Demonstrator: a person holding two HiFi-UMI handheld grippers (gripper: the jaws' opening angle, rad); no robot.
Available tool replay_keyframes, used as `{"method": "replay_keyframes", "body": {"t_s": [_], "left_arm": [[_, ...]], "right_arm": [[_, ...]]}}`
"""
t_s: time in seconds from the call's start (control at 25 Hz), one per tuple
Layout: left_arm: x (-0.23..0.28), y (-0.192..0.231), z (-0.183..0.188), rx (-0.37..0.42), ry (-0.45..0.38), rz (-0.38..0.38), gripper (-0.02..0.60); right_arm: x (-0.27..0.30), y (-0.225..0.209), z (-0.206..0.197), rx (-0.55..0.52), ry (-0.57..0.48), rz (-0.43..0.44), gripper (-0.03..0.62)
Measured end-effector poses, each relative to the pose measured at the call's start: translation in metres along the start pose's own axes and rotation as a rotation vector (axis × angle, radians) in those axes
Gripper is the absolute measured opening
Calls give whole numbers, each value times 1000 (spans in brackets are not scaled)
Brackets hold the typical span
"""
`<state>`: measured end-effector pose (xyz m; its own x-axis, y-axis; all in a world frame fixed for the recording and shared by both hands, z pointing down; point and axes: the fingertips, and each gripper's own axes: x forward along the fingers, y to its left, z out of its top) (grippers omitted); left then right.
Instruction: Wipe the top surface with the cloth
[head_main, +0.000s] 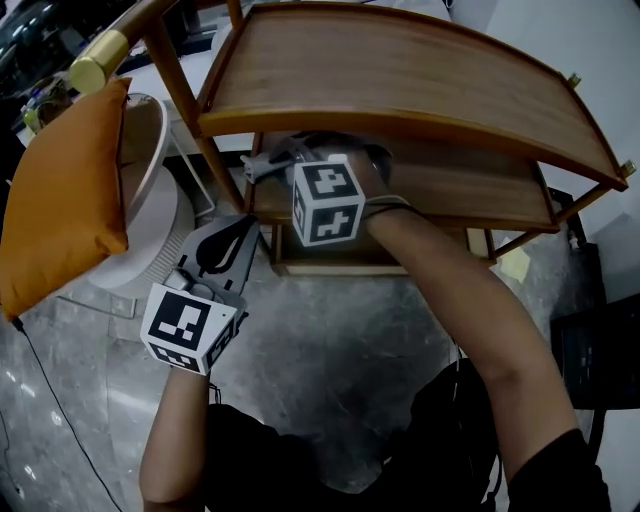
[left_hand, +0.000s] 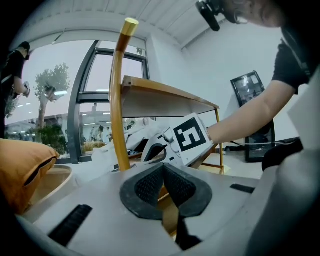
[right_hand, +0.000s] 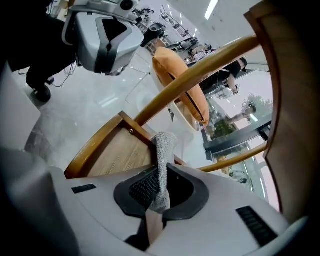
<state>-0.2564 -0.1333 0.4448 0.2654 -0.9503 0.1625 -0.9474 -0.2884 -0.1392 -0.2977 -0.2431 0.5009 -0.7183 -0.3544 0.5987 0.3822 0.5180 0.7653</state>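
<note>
Cloth (right_hand: 163, 160) shows only in the right gripper view. It is one narrow grey knitted strip that stands up at the middle of the frame, pinched between the fingers (right_hand: 142, 187) of the right gripper (right_hand: 160, 192), which are closed on it. Behind it, at the lower left of that frame, lies a curved wooden board. The head view does not show the strip. There the right gripper (head_main: 262, 165) reaches in under the top shelf (head_main: 400, 70) at the centre of the frame, and its marker cube (head_main: 327, 203) covers much of it. So the cloth sits below the top shelf, not on it. That shelf is a brown curved board across the upper part of the head view.

Only the left gripper view looks straight at the left gripper (left_hand: 164, 175): its fingers (left_hand: 149, 185) are pressed together and hold nothing. The head view shows the same gripper (head_main: 238, 228) at the lower left, outside the shelf unit and over the grey floor (head_main: 340, 350). The right gripper view catches it at the upper left.

By count there are two grippers, each with one marker cube, and one cloth. One orange cushion (head_main: 60, 200) is at the left edge of the head view, resting against a round white seat (head_main: 150, 190). One wooden post with a brass cap (left_hand: 131, 22) rises at the upper middle of the left gripper view.
</note>
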Motion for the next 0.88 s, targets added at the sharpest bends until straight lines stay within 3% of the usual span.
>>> {"method": "replay_keyframes", "body": {"t_s": [0.48,0.88], "left_arm": [[9,-6,-4,-1,6,-33,12],[29,-30,6,23,10,-82,12]], "right_arm": [[11,8,-12,1,27,81,34],[-17,20,-68,58,104,98,35]]}}
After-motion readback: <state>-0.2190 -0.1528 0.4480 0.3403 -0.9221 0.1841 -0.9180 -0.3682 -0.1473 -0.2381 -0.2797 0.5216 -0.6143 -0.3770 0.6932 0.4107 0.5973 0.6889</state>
